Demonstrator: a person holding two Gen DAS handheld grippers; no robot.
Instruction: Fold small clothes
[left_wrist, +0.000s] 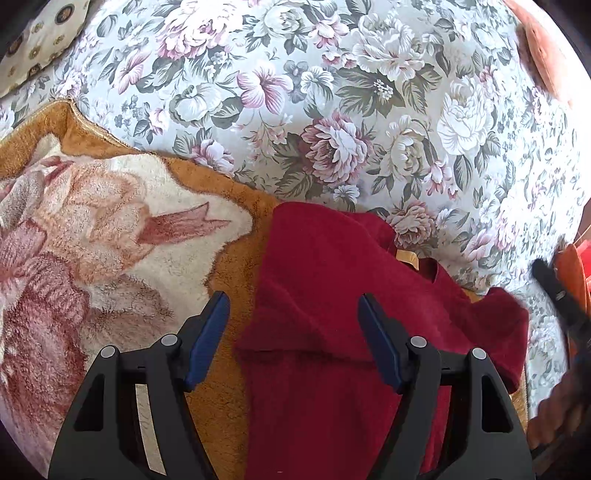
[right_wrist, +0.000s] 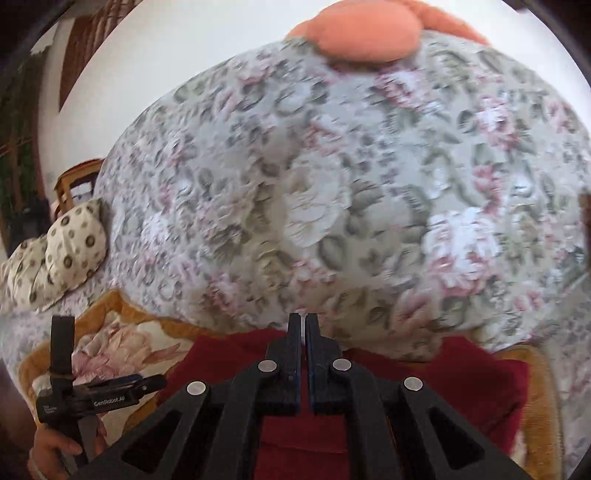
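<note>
A dark red fleece garment (left_wrist: 332, 277) lies partly folded on an orange and cream plush blanket (left_wrist: 110, 221), with a yellow label (left_wrist: 406, 258) showing at its neck. My left gripper (left_wrist: 292, 297) hovers open just above the garment's left part; its blue pads hold nothing. In the right wrist view the garment (right_wrist: 454, 376) lies below and behind my right gripper (right_wrist: 303, 321). That gripper is shut with nothing visible between its fingers, and points out over the bed. A hand (right_wrist: 55, 450) grips the left tool at the lower left.
The blanket lies on a bed with a floral cover (left_wrist: 332, 110). A spotted pillow (right_wrist: 70, 243) sits at the far left, an orange cushion (right_wrist: 365, 33) at the far end, and a wooden chair (right_wrist: 74, 181) beyond the bed's left edge.
</note>
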